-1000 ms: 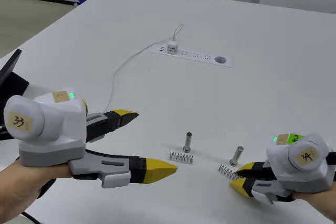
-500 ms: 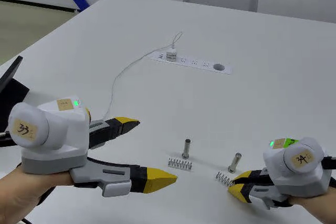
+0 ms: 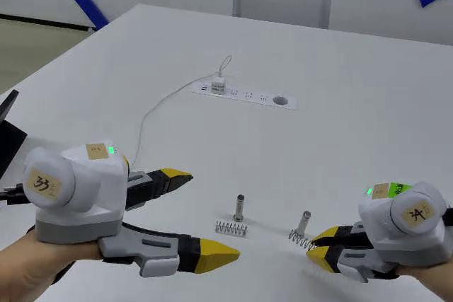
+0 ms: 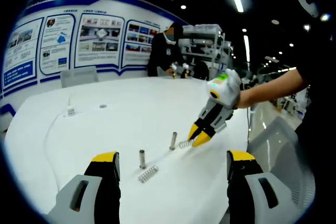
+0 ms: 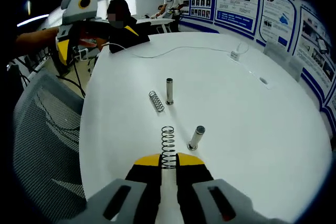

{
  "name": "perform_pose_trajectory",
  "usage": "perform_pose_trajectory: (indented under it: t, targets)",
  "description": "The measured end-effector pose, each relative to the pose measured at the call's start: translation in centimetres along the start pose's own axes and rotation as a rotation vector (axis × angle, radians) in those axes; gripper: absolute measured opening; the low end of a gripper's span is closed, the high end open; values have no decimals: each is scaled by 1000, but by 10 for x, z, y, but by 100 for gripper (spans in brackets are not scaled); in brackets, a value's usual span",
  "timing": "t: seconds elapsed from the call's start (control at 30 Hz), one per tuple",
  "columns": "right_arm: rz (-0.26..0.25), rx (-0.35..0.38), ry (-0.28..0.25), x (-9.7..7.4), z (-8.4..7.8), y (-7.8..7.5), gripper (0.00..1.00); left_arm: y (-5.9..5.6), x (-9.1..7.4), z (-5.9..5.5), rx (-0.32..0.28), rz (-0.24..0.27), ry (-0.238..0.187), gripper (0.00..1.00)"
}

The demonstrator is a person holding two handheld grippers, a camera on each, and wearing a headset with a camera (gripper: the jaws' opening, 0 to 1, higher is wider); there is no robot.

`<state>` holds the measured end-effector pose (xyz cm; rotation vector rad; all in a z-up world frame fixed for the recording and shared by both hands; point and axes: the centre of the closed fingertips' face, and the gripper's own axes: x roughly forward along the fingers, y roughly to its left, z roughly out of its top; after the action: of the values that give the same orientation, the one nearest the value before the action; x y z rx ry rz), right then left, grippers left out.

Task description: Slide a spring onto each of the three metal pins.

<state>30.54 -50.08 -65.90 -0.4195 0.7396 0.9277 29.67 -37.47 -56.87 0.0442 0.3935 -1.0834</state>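
While the yellow-tipped right claw (image 5: pixel 168 162) pinches one end of a coiled wire spring (image 5: pixel 167 141) just beside a short smooth steel pin (image 5: pixel 196 138) on the glossy white bench (image 5: pixel 236 108), the left claw (image 3: pixel 212 213) gapes wide.

A broad white tabletop (image 3: pixel 354 118) carried a flat white power strip (image 3: pixel 248 95), with a small white plug block (image 3: pixel 219 85) at its left end and a thin white cable (image 3: pixel 146 117) trailing toward the near left. Nearer the front stood two short silver metal pins, a left pin (image 3: pixel 239 207) and a right pin (image 3: pixel 304 223). A small steel coil spring (image 3: pixel 231 228) lay just beside the left pin, and a second coil spring (image 3: pixel 300 237) just beside the right.
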Motion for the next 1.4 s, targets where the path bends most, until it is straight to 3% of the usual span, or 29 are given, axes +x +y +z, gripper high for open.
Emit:
perform_pose_trajectory:
  t: [0.23, 0.37, 0.6, 0.73, 1.13, 1.4]
  targets:
    - [-17, -61, 0, -20, 5, 3, 10, -15, 12, 0, 23, -46, 7, 81]
    - [-17, -59, -13, -29, 5, 5, 10, -20, 16, 1, 29, -60, 9, 78]
    - [14, -104, -20, -47, 10, 21, 10, -35, 24, 3, 63, -102, 14, 74]
    - [20, -133, -37, -56, 22, 30, 10, -44, 32, 4, 80, -123, 17, 73]
    - [68, -240, -35, -63, 38, 58, 10, -65, 50, 6, 139, -189, 32, 65]
    - [84, -268, -37, -66, 42, 64, 10, -73, 56, 3, 170, -221, 50, 58]
